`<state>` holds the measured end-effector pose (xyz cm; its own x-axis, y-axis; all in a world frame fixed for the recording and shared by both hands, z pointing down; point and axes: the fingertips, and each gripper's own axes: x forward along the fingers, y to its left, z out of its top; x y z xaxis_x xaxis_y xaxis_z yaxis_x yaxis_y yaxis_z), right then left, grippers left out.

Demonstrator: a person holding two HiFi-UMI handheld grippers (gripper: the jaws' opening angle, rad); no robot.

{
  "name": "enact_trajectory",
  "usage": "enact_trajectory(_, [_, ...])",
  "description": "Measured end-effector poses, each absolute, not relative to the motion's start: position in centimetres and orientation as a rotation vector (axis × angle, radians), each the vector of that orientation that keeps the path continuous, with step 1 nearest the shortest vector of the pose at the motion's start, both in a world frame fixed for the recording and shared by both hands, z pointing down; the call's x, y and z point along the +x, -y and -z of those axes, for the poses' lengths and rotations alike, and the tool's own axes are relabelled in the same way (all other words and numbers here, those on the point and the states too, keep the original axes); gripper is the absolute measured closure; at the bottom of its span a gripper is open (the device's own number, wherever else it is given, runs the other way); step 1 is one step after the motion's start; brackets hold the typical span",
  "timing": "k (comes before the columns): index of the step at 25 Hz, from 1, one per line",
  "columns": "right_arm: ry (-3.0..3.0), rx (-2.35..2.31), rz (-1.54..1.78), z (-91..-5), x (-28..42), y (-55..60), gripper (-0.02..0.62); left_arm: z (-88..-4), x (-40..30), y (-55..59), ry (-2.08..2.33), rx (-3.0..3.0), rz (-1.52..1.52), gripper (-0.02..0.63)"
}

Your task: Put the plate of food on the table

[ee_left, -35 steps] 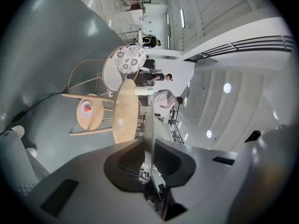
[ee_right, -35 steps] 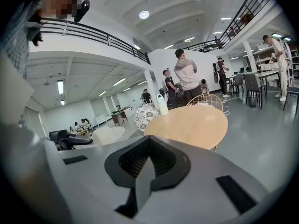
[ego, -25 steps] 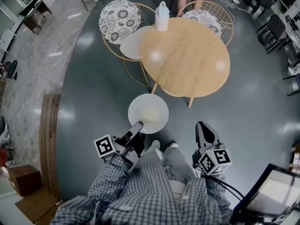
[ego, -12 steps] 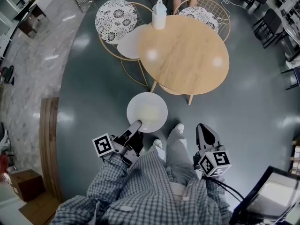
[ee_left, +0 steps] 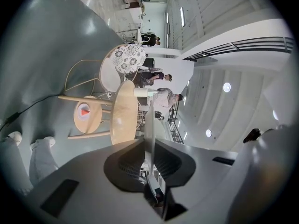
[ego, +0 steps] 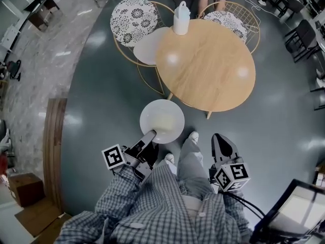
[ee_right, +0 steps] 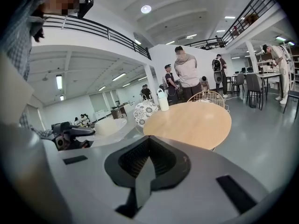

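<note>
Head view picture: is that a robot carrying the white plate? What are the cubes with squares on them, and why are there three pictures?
It's not a robot. It's a person holding a grabbing tool in each hand. The head view comes from a camera on the person's head, looking down. The other two pictures come from little cameras riding on each tool, looking along its fingers. The left gripper pinches the rim of the white plate. The plate has something pale in it and hangs over the floor, not yet on the round wooden table. In the left gripper view you see the plate edge-on. The right gripper is shut and holds nothing. The marker cubes are part of the tools. A white jug stands on the table.
</note>
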<state>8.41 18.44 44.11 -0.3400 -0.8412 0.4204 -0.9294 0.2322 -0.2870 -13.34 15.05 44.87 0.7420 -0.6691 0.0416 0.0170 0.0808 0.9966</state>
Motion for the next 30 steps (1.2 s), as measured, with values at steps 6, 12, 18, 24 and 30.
enact_trajectory(6, [2.367,1.608,-0.736,-44.2,10.1,-14.5,0.591,-44.5,-10.9,-12.2,0.608,1.406,0.595,0.563])
enact_trajectory(12, [2.381,1.625,-0.783,-43.8,13.0,-10.6,0.591,-44.0,-7.9,-9.8,0.624,1.416,0.601,0.563])
enact_trajectory(18, [2.429,1.579,-0.872,-42.8,14.6,-7.8,0.591,-42.8,-5.4,-7.8,0.629,1.420,0.641,0.563])
enact_trajectory(24, [2.546,1.379,-1.108,-41.4,14.3,-4.5,0.589,-42.2,-2.0,-5.8,0.649,1.440,0.669,0.563])
enact_trajectory(30, [2.604,1.219,-1.431,-41.3,13.5,-1.9,0.524,-41.9,0.2,-4.9,0.666,1.448,0.680,0.563])
